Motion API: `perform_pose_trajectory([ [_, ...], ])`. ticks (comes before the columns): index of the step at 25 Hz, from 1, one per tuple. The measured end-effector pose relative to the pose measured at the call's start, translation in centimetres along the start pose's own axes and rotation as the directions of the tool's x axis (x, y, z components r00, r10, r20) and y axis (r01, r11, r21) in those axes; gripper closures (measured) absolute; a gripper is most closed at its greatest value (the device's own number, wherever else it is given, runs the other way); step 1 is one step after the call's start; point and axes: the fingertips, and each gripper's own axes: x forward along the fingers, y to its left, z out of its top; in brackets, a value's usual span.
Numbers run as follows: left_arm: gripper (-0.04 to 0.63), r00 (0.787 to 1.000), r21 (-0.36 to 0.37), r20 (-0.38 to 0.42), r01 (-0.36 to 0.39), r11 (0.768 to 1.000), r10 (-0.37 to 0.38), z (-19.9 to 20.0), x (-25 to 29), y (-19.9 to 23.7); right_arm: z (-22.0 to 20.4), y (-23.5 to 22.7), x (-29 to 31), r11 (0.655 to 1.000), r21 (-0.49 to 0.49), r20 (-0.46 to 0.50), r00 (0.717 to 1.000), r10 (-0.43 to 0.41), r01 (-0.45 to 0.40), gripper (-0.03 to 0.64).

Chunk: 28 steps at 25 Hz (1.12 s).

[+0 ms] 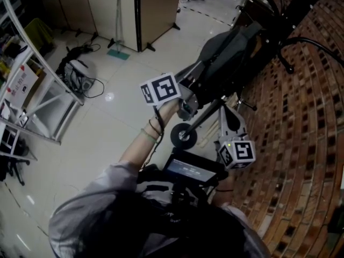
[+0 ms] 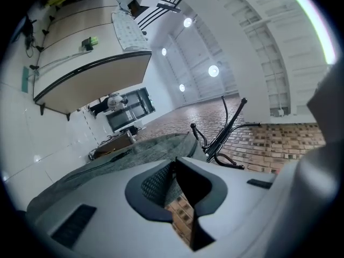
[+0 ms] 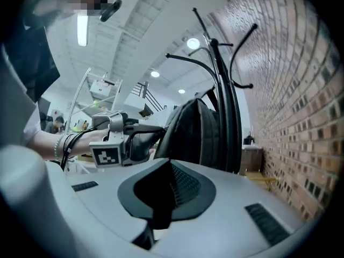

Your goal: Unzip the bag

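Bag [image 1: 226,55], dark grey, hung on black coat stand [image 3: 230,101] beside brick wall [image 1: 301,122] at right. Left gripper [image 2: 174,168] pressed together at bag's near edge; right gripper [image 3: 167,190] pressed together on nothing, nearer. Stand's curved hooks close around bag. Pale glossy floor [image 1: 113,128] at left, with white rack [image 1: 45,101] and cables [image 1: 80,77].

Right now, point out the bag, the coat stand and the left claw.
bag [image 3: 194,136], right gripper view, its dark side.
coat stand [image 3: 226,101], right gripper view, upright pole.
left claw [image 2: 175,168], left gripper view, between its fingertips.
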Motion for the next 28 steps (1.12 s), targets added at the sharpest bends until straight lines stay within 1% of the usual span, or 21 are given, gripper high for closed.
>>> perform_pose_trajectory([
  [2,0.570,1.000,-0.004,0.000,0.006,1.000,-0.006,0.0,0.0,-0.1,2.2,-0.1,0.7,0.990,-0.138,0.017,1.000,0.004,-0.002,0.624],
  [3,0.572,1.000,0.001,0.001,0.008,1.000,-0.008,0.0,-0.1,-0.2,3.2,-0.1,1.2,0.976,-0.216,0.022,1.000,0.004,0.001,0.624],
  [4,0.575,1.000,0.011,0.003,0.009,1.000,-0.009,0.0,-0.2,-0.3,4.1,0.0,1.7,0.955,-0.298,0.023,1.000,-0.002,0.009,0.624],
  [5,0.578,1.000,0.020,0.005,0.009,1.000,-0.009,0.0,-0.4,-0.4,5.0,0.0,2.3,0.924,-0.383,0.023,1.000,-0.016,0.024,0.624],
  [6,0.581,1.000,0.023,0.009,0.012,1.000,-0.012,0.0,-0.5,-0.4,5.8,0.1,2.9,0.886,-0.463,0.026,0.999,-0.033,0.041,0.624],
  [7,0.583,1.000,0.021,0.012,0.024,0.999,-0.024,0.0,-0.5,-0.6,6.7,0.2,3.5,0.849,-0.526,0.034,0.998,-0.047,0.058,0.623],
  [8,0.586,0.999,0.017,0.015,0.039,0.999,-0.040,0.0,-0.5,-0.8,7.5,0.4,4.0,0.821,-0.567,0.045,0.998,-0.052,0.068,0.615],
  [9,0.586,0.999,0.016,0.015,0.051,0.999,-0.051,0.0,-0.5,-1.0,8.3,0.6,4.6,0.806,-0.588,0.055,0.997,-0.049,0.072,0.607],
  [11,0.586,0.999,0.025,0.009,0.053,0.998,-0.053,0.0,-0.5,-0.9,9.4,1.0,5.9,0.793,-0.606,0.060,0.998,-0.031,0.061,0.599],
  [12,0.586,0.999,0.034,0.004,0.041,0.999,-0.041,0.0,-0.6,-0.7,9.7,1.2,6.5,0.786,-0.615,0.050,0.998,-0.027,0.052,0.596],
  [13,0.586,1.000,0.040,-0.002,0.029,0.999,-0.029,-0.1,-0.8,-0.5,9.9,1.5,7.1,0.774,-0.631,0.032,0.999,-0.030,0.044,0.578],
  [14,0.586,1.000,0.039,-0.005,0.027,0.999,-0.027,-0.1,-0.9,-0.5,10.0,1.7,7.7,0.755,-0.654,0.014,0.999,-0.039,0.039,0.563],
  [15,0.586,0.999,0.033,-0.006,0.037,0.999,-0.036,-0.2,-0.9,-0.5,10.1,2.0,8.3,0.730,-0.682,-0.001,0.998,-0.055,0.039,0.553],
  [18,0.586,0.998,0.017,-0.005,0.057,0.998,-0.057,-0.3,-0.7,-0.5,9.7,2.3,9.8,0.631,-0.774,-0.030,0.994,-0.108,0.045,0.547],
  [19,0.586,0.998,0.014,-0.006,0.061,0.998,-0.061,-0.3,-0.7,-0.5,9.4,2.3,10.2,0.602,-0.797,-0.040,0.992,-0.120,0.041,0.529],
  [24,0.586,0.999,0.022,-0.021,0.029,0.999,-0.028,-0.3,-0.9,0.2,8.3,2.2,11.4,0.445,-0.896,-0.092,0.984,-0.155,-0.014,0.518],
  [25,0.586,0.999,0.014,-0.018,0.042,0.999,-0.041,-0.3,-0.8,0.1,8.2,2.2,11.6,0.420,-0.907,-0.107,0.982,-0.157,-0.032,0.518],
  [26,0.586,0.998,0.003,-0.013,0.063,0.998,-0.063,-0.3,-0.7,-0.1,8.2,2.3,11.7,0.405,-0.913,-0.123,0.980,-0.157,-0.050,0.518],
  [28,0.586,0.997,-0.006,-0.010,0.080,0.997,-0.080,-0.3,-0.6,-0.2,8.2,2.5,11.8,0.390,-0.917,-0.158,0.975,-0.155,-0.086,0.517],
])
